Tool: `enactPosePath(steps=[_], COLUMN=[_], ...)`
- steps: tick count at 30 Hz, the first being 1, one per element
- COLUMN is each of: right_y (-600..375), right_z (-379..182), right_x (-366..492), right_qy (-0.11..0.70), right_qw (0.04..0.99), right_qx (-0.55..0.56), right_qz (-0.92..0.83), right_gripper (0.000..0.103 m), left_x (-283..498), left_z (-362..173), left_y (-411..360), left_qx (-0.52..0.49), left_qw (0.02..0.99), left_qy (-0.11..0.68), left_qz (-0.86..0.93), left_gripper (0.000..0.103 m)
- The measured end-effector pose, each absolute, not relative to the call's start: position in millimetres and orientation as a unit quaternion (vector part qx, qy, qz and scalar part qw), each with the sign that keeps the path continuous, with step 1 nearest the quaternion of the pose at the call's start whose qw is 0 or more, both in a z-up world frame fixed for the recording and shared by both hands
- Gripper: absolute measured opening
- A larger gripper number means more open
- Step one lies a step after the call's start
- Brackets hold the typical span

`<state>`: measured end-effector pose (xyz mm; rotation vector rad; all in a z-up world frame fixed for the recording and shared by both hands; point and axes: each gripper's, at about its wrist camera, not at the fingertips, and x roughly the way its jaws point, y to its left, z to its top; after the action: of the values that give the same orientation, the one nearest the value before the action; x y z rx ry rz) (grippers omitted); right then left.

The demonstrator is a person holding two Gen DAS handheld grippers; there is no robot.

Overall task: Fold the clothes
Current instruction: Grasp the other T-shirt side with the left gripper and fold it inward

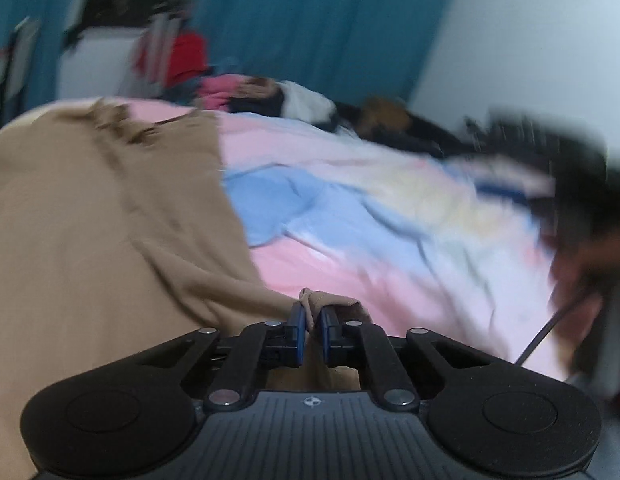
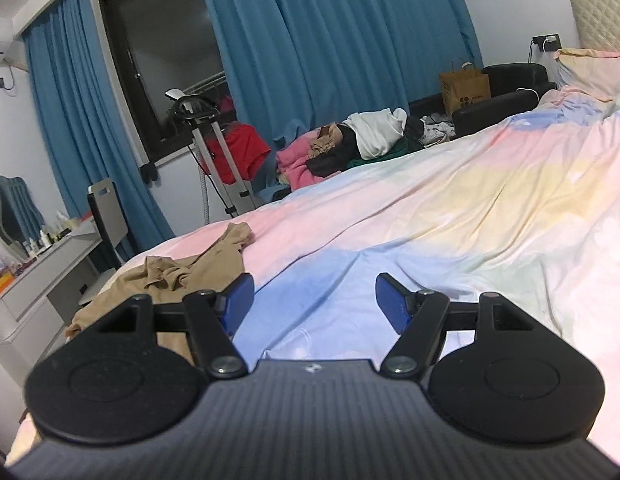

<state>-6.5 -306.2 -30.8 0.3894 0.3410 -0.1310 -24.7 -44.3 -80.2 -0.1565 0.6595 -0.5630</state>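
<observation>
Clothes pile [image 2: 349, 140] beyond; left gripper [image 1: 313, 320] pinches tan garment [image 1: 110, 208], right gripper [image 2: 313, 300] released.

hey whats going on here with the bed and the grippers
A person is folding clothes on a bed with a handheld gripper in each hand. The left gripper is shut on an edge of the tan garment, which lies spread over the pastel bedspread. The right gripper is open and empty above the bedspread. A pile of unfolded clothes waits at the far side.
</observation>
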Motion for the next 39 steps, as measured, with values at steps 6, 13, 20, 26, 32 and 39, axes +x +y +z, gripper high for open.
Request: enactPosePath(steps=[6, 13, 20, 26, 32, 39], right_y=[-292, -256, -215, -207, -208, -192], right_z=[-35, -43, -51, -51, -44, -27], right_x=[-1, 8, 10, 7, 0, -12], right_qy=[0.191, 0.233, 0.261, 0.251, 0.233, 0.211], right_qw=[0.964, 0.963, 0.959, 0.958, 0.962, 0.967], right_qx=[0.178, 0.134, 0.089, 0.101, 0.116, 0.125], right_qz=[-0.039, 0.013, 0.06, 0.092, 0.082, 0.069], right_gripper=[0.069, 0.069, 0.069, 0.069, 0.069, 0.075], left_x=[-26, -24, -23, -41, -48, -59], left_z=[-75, -110, -100, -83, -57, -31], left_y=[28, 49, 41, 29, 32, 56], left_qx=[-0.204, -0.153, -0.106, -0.071, -0.063, -0.081], left_qw=[0.874, 0.846, 0.865, 0.895, 0.924, 0.945], left_qy=[0.39, 0.497, 0.474, 0.423, 0.357, 0.294], left_qz=[-0.207, -0.119, -0.127, -0.124, -0.118, -0.117], left_gripper=[0.007, 0.005, 0.012, 0.053, 0.085, 0.098])
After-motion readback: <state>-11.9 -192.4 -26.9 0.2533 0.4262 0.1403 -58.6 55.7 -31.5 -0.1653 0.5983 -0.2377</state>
